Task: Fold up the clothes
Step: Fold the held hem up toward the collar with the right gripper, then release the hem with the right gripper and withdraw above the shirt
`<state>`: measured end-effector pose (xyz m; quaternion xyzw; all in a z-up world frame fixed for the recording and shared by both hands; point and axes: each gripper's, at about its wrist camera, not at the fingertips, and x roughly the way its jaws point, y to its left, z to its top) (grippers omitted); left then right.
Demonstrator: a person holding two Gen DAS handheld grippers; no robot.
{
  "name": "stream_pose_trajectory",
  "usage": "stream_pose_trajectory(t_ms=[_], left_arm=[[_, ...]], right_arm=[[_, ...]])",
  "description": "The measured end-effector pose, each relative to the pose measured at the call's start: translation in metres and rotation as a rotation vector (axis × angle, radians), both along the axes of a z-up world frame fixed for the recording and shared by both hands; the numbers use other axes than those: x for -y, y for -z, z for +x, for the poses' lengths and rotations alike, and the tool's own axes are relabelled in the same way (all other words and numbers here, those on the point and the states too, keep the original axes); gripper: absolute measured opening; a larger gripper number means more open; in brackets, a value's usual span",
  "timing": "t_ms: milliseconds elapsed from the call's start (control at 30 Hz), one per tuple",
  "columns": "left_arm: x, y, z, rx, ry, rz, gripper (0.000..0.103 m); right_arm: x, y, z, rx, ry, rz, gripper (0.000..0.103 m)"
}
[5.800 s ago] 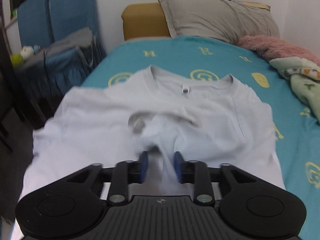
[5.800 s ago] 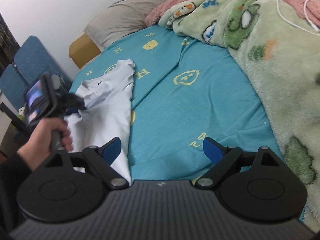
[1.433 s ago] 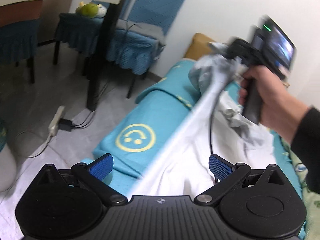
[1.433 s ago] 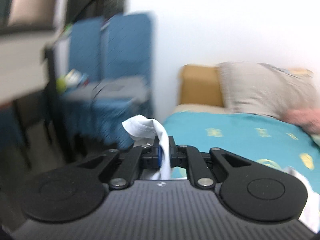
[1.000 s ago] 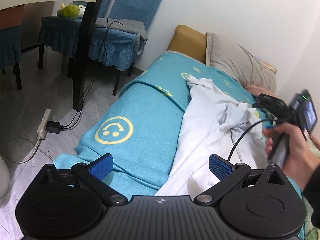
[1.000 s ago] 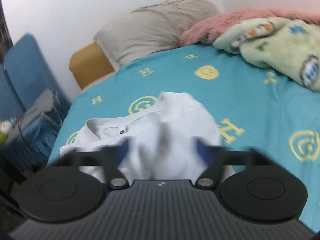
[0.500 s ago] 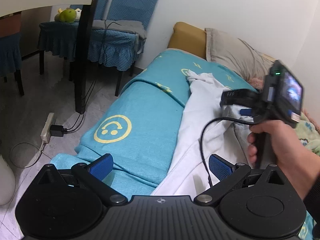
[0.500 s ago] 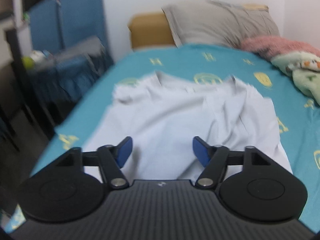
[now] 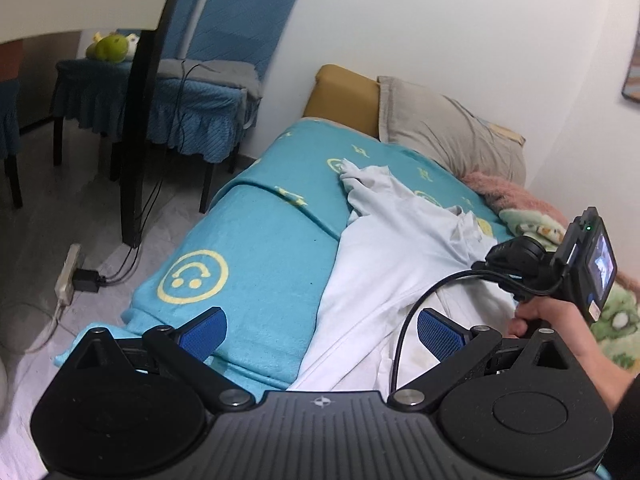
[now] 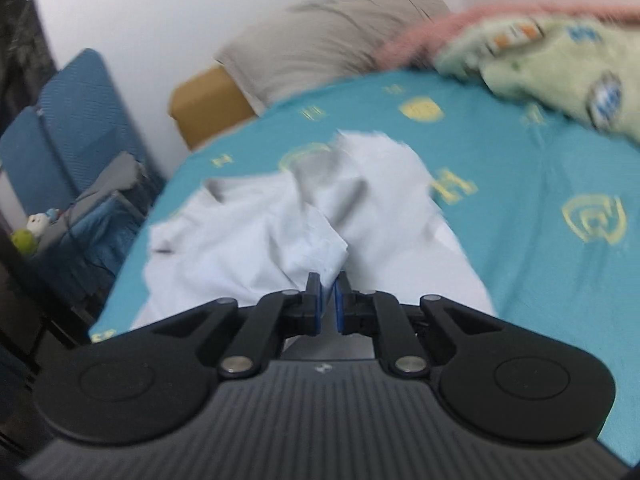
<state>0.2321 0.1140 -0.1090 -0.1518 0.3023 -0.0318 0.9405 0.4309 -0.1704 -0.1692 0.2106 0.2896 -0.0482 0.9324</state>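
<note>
Right gripper [image 10: 328,300] pinching a raised fold of white T-shirt [image 10: 280,236], crumpled on teal bedsheet [image 10: 520,184]; pads nearly together on cloth. Only left wrist view shows the hand [image 9: 560,332] on that gripper's handle, plus left gripper [image 9: 320,330] spread wide, empty, above bed edge. Shirt's hem hangs over that edge.

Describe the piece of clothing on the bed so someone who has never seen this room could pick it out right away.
Start at the bed covered by a turquoise sheet with yellow smiley prints. On it, below the grey pillow, lies a crumpled white cotton T-shirt, one fold pinched in the right gripper. Unlike the fluffy pink and green patterned blankets alongside, it is plain, thin and white.
</note>
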Motion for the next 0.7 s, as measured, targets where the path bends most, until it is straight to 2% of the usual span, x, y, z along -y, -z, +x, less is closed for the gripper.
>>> stream_pose_trajectory(t_ms=[133, 300, 333, 367, 400, 433, 467, 633, 700], left_arm=[[0.006, 0.000, 0.004, -0.015, 0.018, 0.036, 0.103], [0.003, -0.011, -0.009, 0.016, -0.001, 0.084, 0.103], [0.003, -0.013, -0.011, 0.018, -0.005, 0.094, 0.103], [0.006, -0.016, -0.014, 0.016, -0.007, 0.105, 0.103], [0.008, -0.018, -0.017, 0.018, -0.004, 0.117, 0.103], [0.011, -0.022, -0.022, 0.024, 0.001, 0.129, 0.103], [0.015, -0.025, -0.027, 0.033, 0.006, 0.147, 0.103], [0.040, -0.039, -0.051, 0.070, 0.020, 0.259, 0.102], [0.043, -0.046, -0.059, 0.058, 0.025, 0.244, 0.101]], right_arm=[[0.009, -0.010, -0.011, -0.023, -0.045, 0.033, 0.012], [0.008, -0.051, -0.041, -0.042, -0.139, -0.019, 0.014], [0.007, -0.060, -0.050, -0.042, -0.153, -0.029, 0.020], [0.007, -0.070, -0.060, -0.040, -0.170, -0.036, 0.030], [0.006, -0.081, -0.071, -0.032, -0.188, -0.039, 0.061], [0.006, -0.091, -0.086, -0.012, -0.206, -0.034, 0.086], [0.006, -0.102, -0.102, 0.019, -0.217, -0.031, 0.090], [0.008, -0.136, -0.193, 0.086, -0.270, 0.000, 0.088], [0.011, -0.139, -0.231, 0.108, -0.277, 0.014, 0.088]])
